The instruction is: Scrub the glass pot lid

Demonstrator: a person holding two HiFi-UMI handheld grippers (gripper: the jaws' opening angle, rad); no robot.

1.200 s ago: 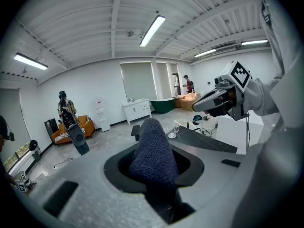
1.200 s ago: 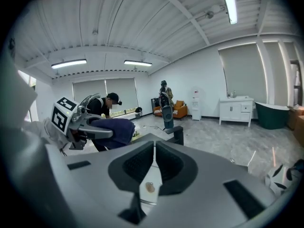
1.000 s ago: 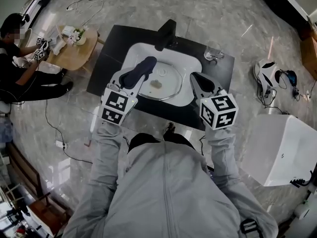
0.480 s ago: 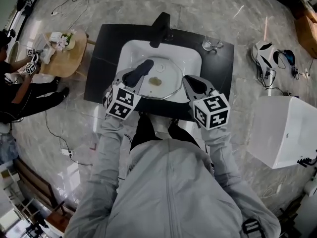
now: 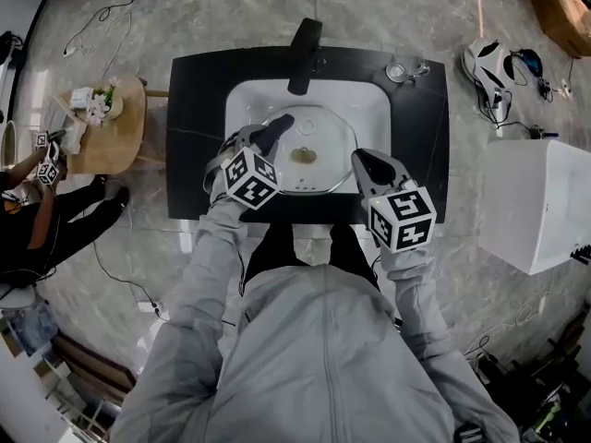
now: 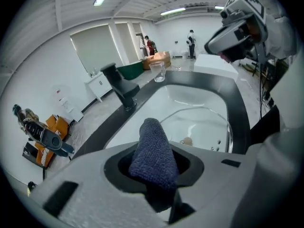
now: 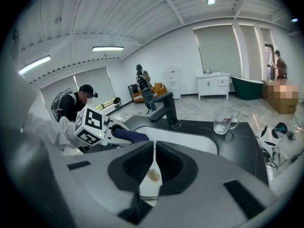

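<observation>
The glass pot lid point(image 5: 323, 155) lies flat in the white sink basin point(image 5: 374, 109), its brownish knob point(image 5: 304, 156) up. My left gripper point(image 5: 277, 125) is shut on a dark blue cloth point(image 5: 269, 137), whose tip hangs over the lid's left part. In the left gripper view the cloth point(image 6: 153, 148) sticks out of the jaws above the lid point(image 6: 211, 122); whether it touches the glass I cannot tell. My right gripper point(image 5: 359, 159) hovers at the lid's front right edge, shut and holding nothing. Through its thin slit the knob point(image 7: 153, 175) shows.
A black faucet point(image 5: 303, 44) stands on the black counter point(image 5: 199, 109) behind the basin. A glass mug point(image 5: 404, 67) sits at the counter's back right. A white box point(image 5: 540, 201) stands on the floor to the right, a round wooden table point(image 5: 102, 123) and a seated person to the left.
The head view has swung to sit squarely over the sink. The left gripper with the cloth has come slightly further over the lid; the right gripper stays at the front right.
</observation>
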